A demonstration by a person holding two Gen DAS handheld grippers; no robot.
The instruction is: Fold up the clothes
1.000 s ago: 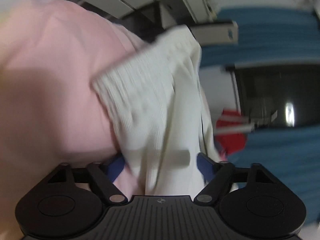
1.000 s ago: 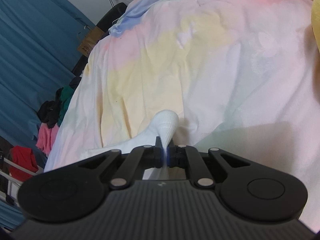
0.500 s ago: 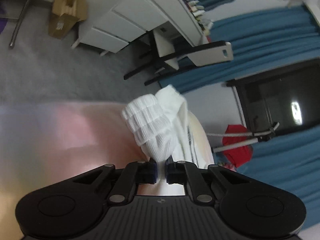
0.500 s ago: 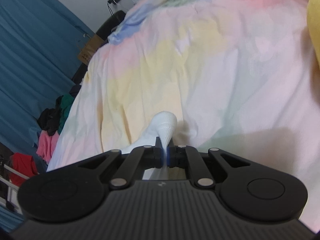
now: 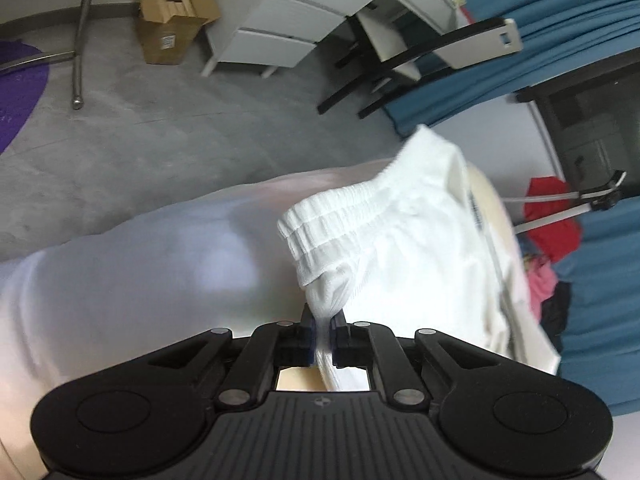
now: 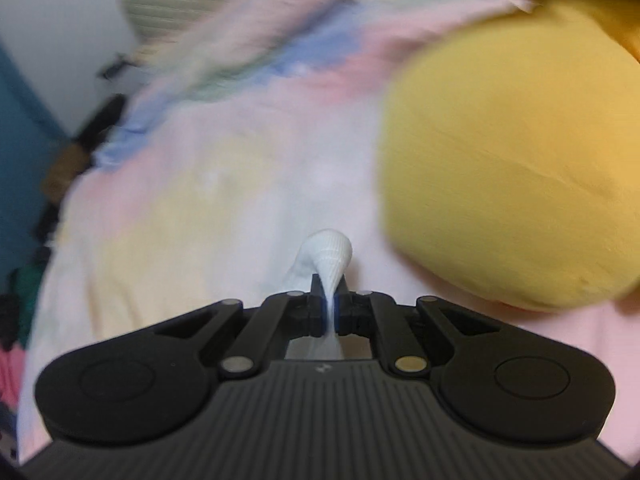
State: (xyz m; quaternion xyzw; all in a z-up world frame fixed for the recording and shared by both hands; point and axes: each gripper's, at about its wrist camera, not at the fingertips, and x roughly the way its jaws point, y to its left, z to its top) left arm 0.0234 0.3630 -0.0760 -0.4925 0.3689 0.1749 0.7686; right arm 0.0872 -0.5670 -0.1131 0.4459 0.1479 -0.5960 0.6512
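A white garment with a ribbed elastic waistband (image 5: 384, 236) hangs from my left gripper (image 5: 322, 320), which is shut on a bunched part of its edge above the bed. The cloth spreads to the right in the left wrist view. My right gripper (image 6: 330, 300) is shut on another pinch of the same white ribbed cloth (image 6: 330, 252), held just above the pastel bedsheet (image 6: 200, 208). The stretch of garment between the two grippers is hidden.
A large yellow cushion (image 6: 508, 176) lies close on the right of the right gripper. Beyond the bed edge are grey floor (image 5: 160, 140), a cardboard box (image 5: 172, 16), a white drawer unit (image 5: 304, 20), a chair (image 5: 420, 56), blue curtains and a rack with red clothing (image 5: 552, 216).
The left gripper closed on the white garment and lifted it, and its view swung from the pink sheet to the floor. The right gripper kept its grip and moved toward the yellow cushion.
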